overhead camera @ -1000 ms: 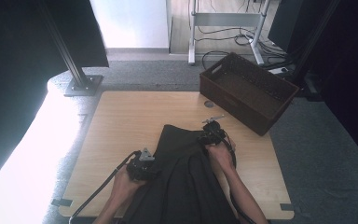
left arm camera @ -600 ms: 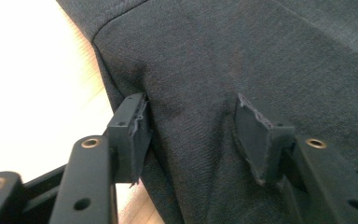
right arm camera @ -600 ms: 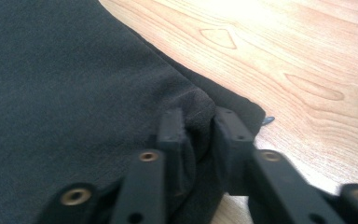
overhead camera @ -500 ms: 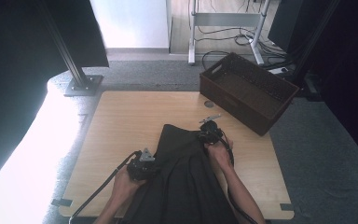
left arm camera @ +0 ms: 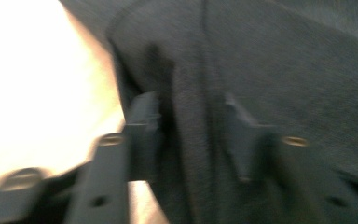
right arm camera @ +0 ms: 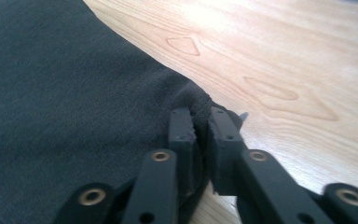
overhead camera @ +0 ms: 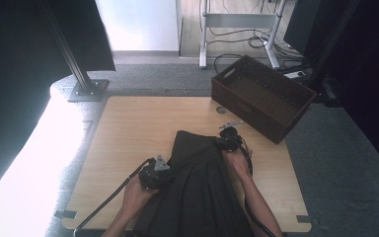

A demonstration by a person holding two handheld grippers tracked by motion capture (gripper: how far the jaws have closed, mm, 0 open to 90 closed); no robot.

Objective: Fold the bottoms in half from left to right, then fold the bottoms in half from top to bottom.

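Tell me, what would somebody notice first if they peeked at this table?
The big dark cloth spread over the near middle of the wooden table catches the eye first. The right gripper pinches the cloth's corner at its right edge, and the left gripper sits at its left edge with a fold between its jaws. A brown basket stands at the far right corner.

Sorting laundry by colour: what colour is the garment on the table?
Plain dark charcoal grey garment, no pattern; the right gripper view shows it best.
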